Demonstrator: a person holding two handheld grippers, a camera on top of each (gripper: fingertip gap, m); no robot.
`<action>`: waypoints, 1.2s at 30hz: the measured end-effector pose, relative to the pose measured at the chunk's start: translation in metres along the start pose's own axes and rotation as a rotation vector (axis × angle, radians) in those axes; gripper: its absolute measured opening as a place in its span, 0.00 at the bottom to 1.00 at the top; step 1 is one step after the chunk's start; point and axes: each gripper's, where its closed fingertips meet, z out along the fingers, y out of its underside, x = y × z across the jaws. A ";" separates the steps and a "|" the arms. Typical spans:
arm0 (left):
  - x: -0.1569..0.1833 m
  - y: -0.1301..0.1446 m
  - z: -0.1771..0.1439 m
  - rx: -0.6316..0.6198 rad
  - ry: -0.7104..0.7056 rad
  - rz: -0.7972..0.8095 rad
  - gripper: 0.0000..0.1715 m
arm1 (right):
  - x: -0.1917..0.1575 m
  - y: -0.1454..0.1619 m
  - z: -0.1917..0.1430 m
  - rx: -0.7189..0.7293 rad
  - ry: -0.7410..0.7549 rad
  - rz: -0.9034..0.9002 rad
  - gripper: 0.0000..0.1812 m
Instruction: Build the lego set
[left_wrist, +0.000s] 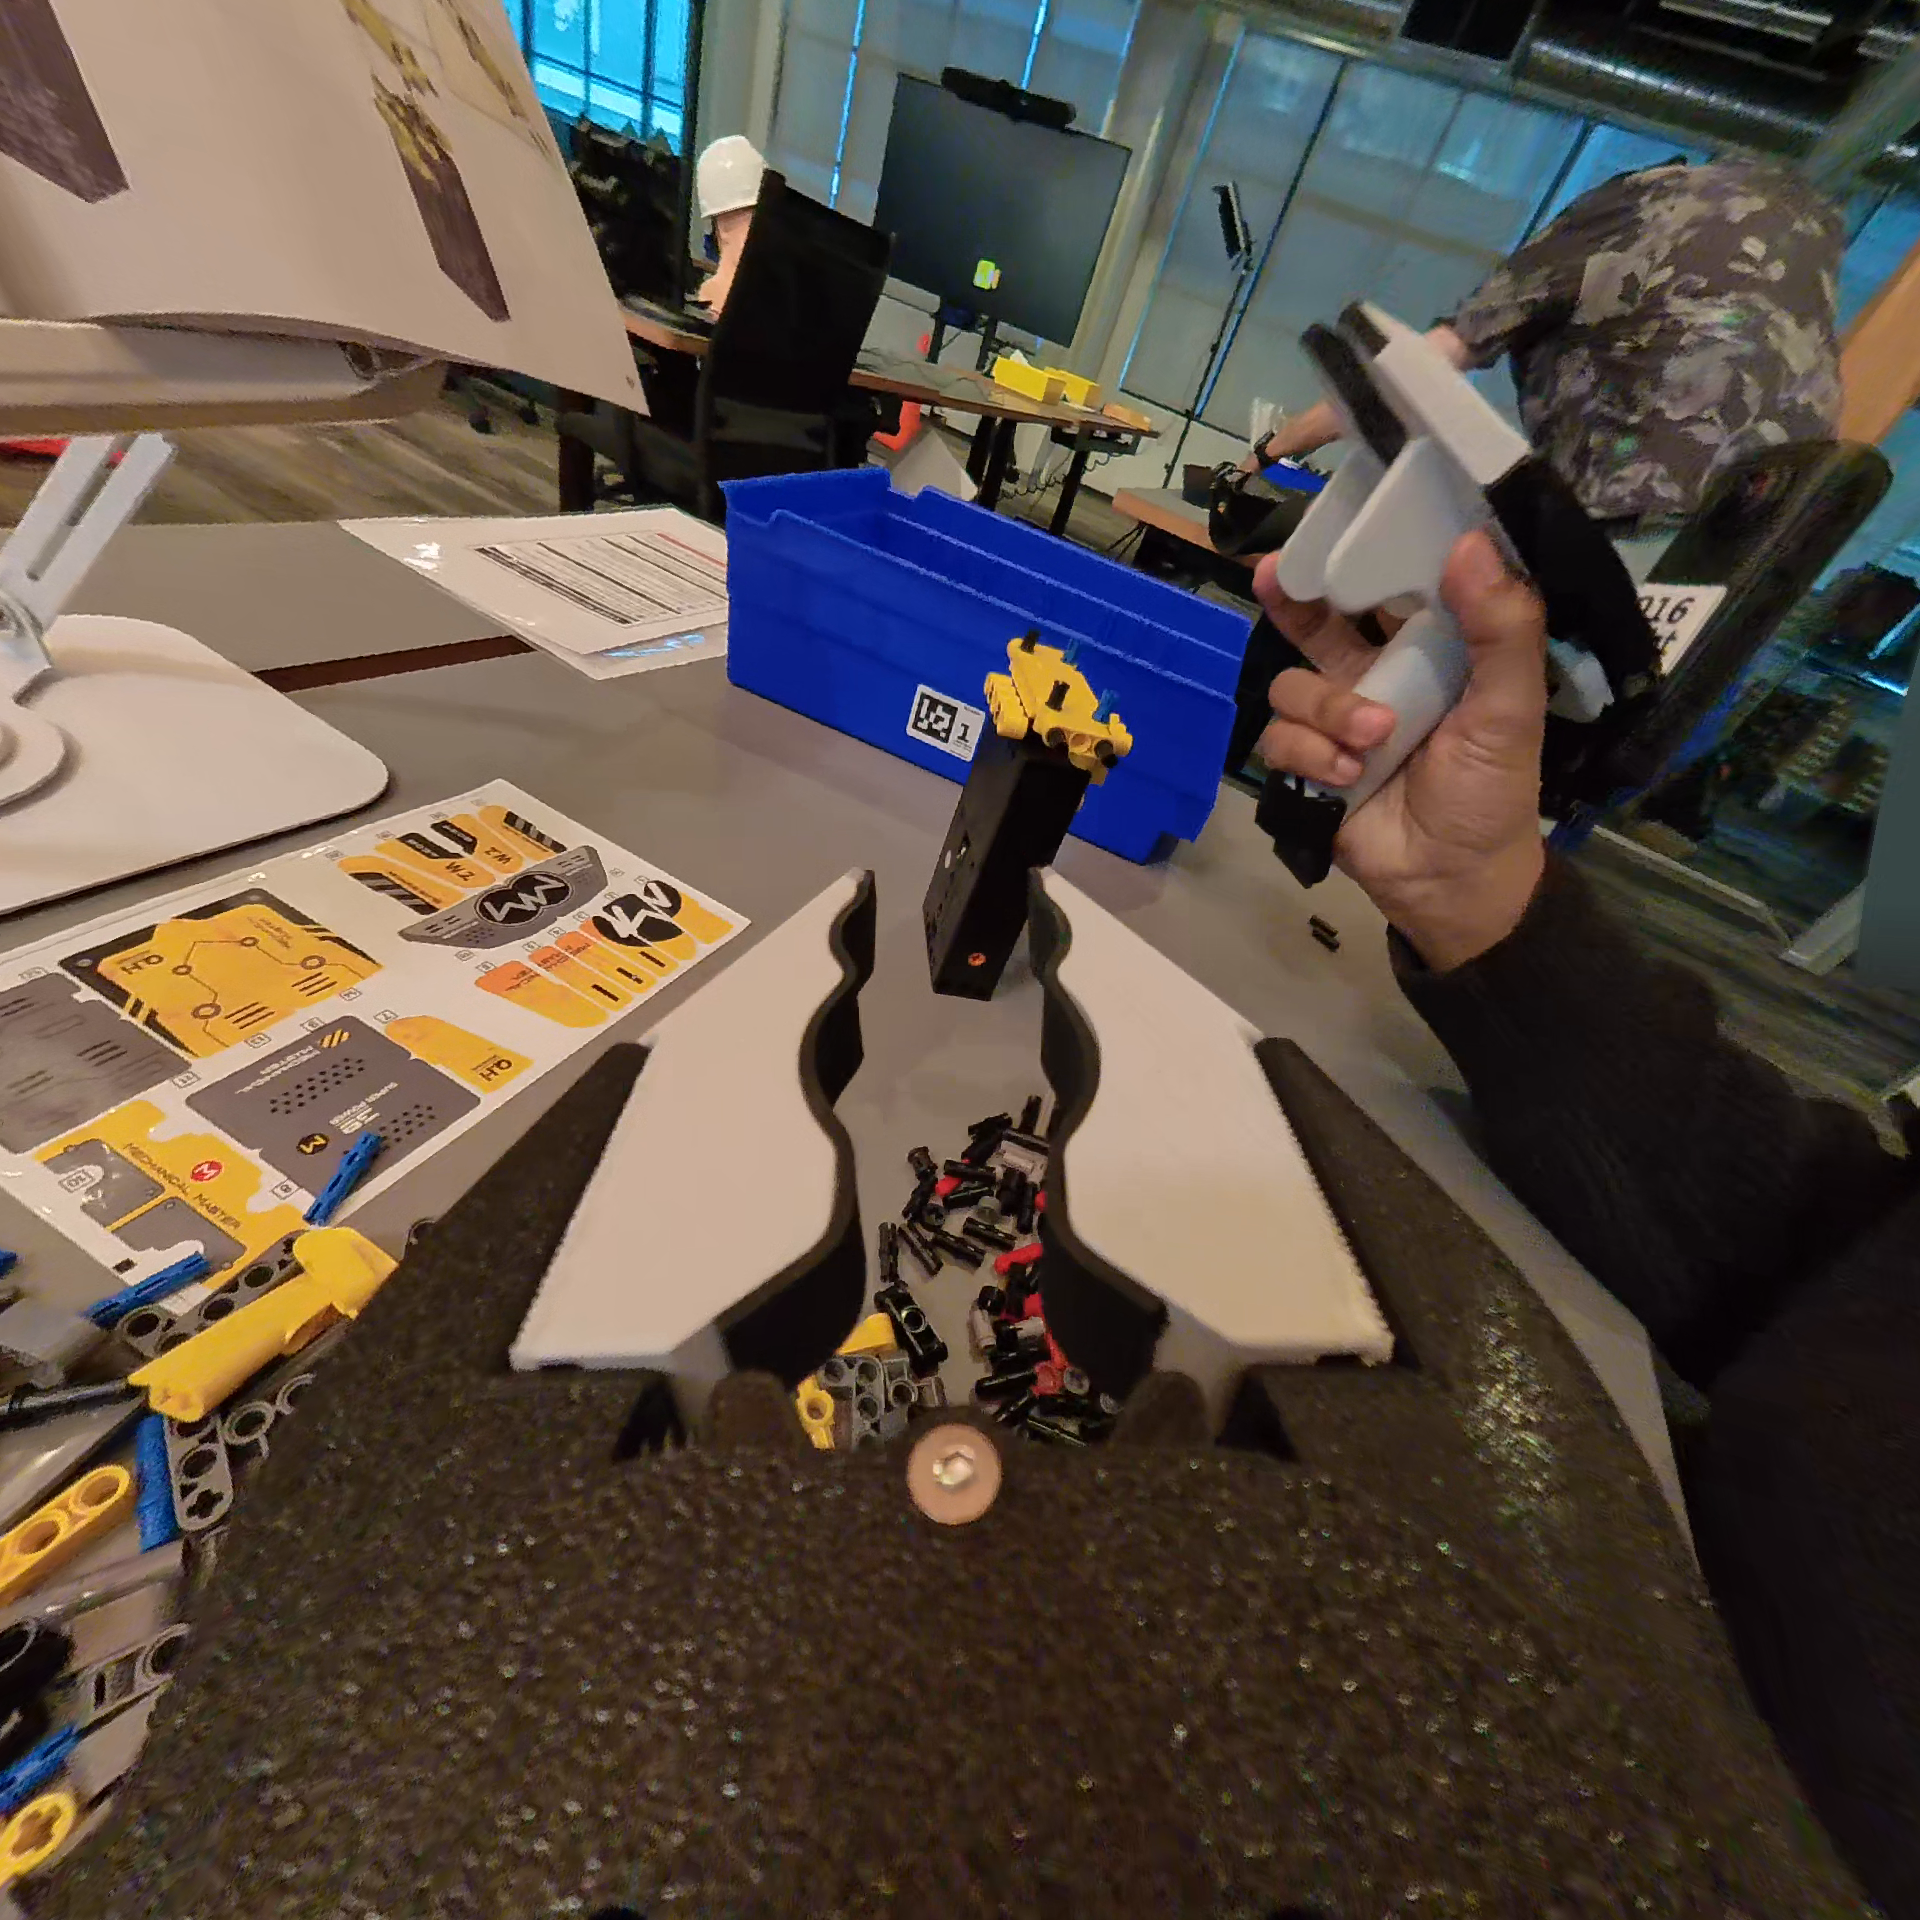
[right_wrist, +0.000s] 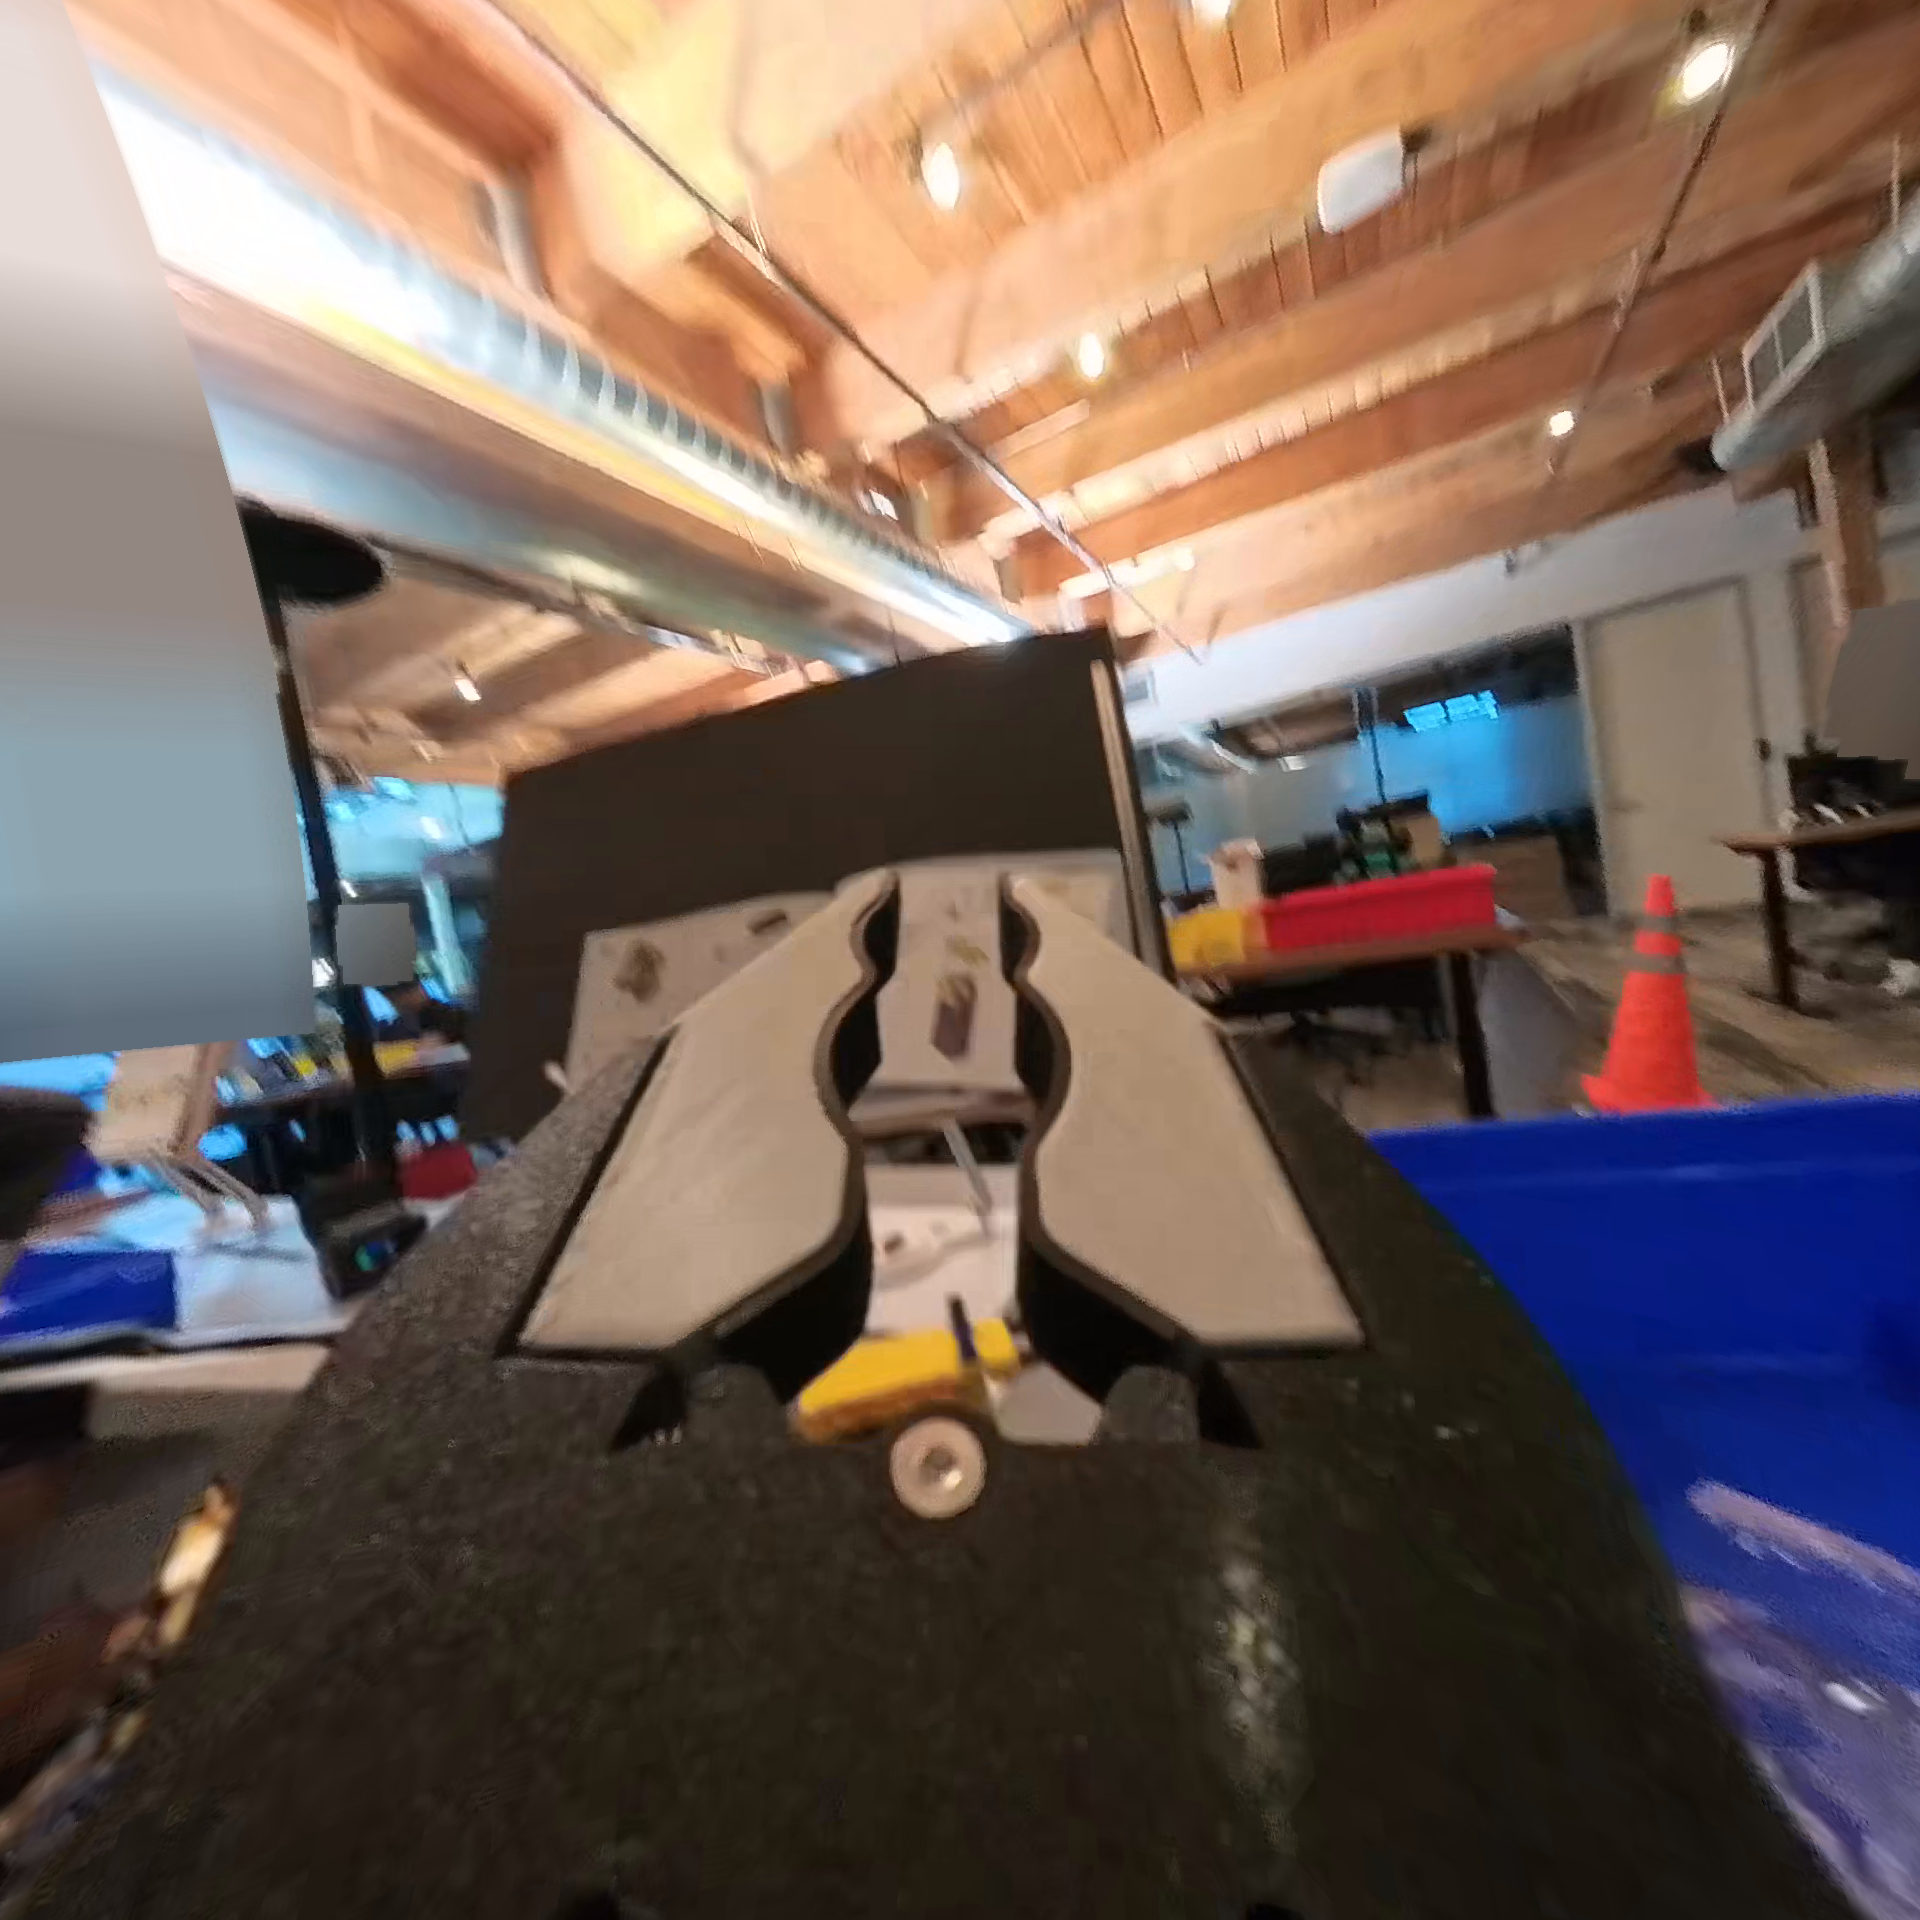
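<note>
A black block (left_wrist: 982, 883) with a yellow beam piece (left_wrist: 1055, 712) on top stands tilted between my left gripper's (left_wrist: 951, 883) fingertips. It touches the right pad, and a gap shows on the left side. The left jaws are apart. A hand (left_wrist: 1423, 748) holds my right gripper (left_wrist: 1351, 353) raised at the right, above and beyond the block. In the right wrist view the right gripper (right_wrist: 951, 894) points up at an open booklet (right_wrist: 956, 987). Its jaws are apart with nothing between them. The yellow piece (right_wrist: 904, 1371) shows blurred below it.
A blue bin (left_wrist: 935, 582) stands just behind the block and also shows in the right wrist view (right_wrist: 1662, 1299). Small black and red pins (left_wrist: 977, 1247) lie under the left gripper. A sticker sheet (left_wrist: 312, 987), loose yellow and grey beams (left_wrist: 208, 1371) and a white stand base (left_wrist: 156, 748) lie left. The gap from one gripper's tips to the other's is roughly 25 cm.
</note>
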 end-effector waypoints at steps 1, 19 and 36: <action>-0.001 0.001 0.001 -0.001 -0.002 0.001 0.17 | 0.006 0.010 0.000 -0.065 0.010 -0.019 0.14; -0.006 0.005 0.002 -0.002 0.009 -0.043 0.17 | -0.034 0.034 -0.021 -0.145 -0.192 -0.073 0.18; -0.001 -0.013 -0.008 0.073 0.016 -0.021 0.17 | -0.035 0.075 -0.014 -0.267 -0.119 -0.224 0.23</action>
